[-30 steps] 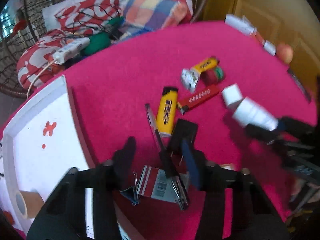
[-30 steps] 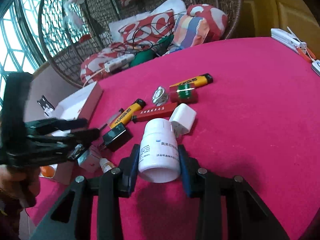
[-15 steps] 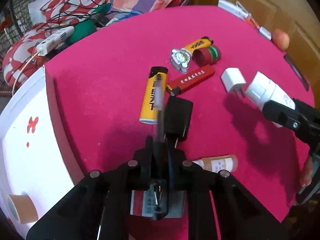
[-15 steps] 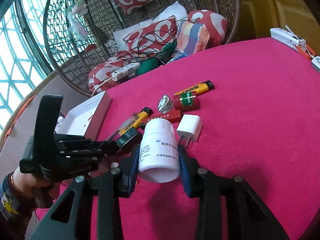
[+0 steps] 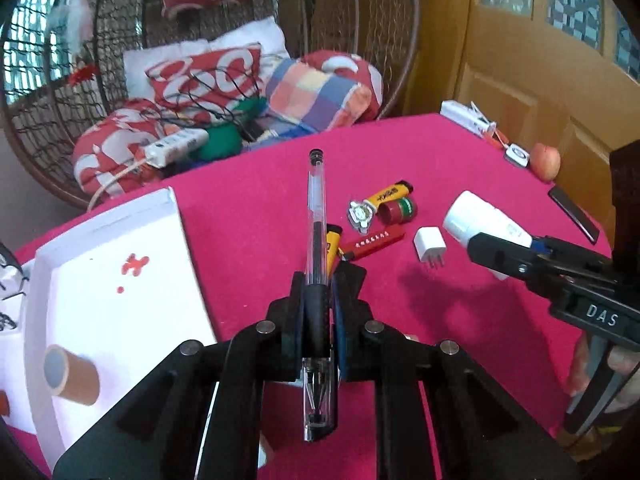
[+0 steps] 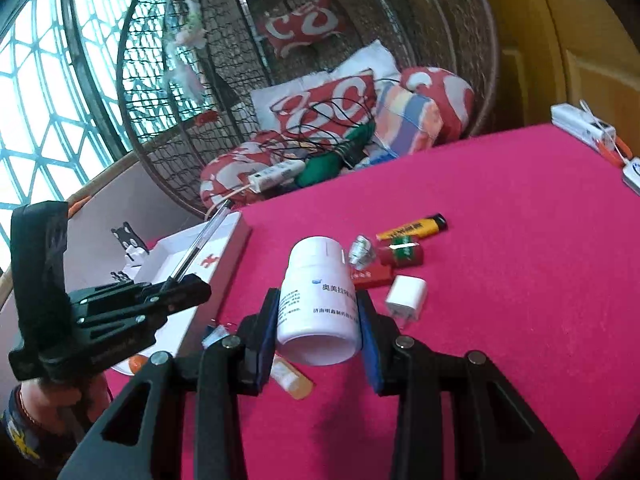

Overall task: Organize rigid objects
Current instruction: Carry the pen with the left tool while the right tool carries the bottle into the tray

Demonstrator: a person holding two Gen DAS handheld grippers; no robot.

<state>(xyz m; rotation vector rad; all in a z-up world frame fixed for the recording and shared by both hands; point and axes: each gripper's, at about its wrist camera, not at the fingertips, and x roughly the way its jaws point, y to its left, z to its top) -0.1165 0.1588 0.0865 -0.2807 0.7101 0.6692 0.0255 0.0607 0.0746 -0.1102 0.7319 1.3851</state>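
Left tool (image 5: pixel 318 296) clamps a clear pen (image 5: pixel 316 216); right tool (image 6: pixel 318 316) grips a white bottle (image 6: pixel 316 296) beside it, above the pink surface (image 6: pixel 500 280).

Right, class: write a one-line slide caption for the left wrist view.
Left hand-held gripper shut on a pen above the pink table, white tray at left.

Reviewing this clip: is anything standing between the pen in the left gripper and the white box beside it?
Nothing visible does. The left gripper is shut on the pen, lifted off the cloth, and the white box lies open-topped just left of it. Inside, only a tape roll sits at the near end, leaving bare floor.
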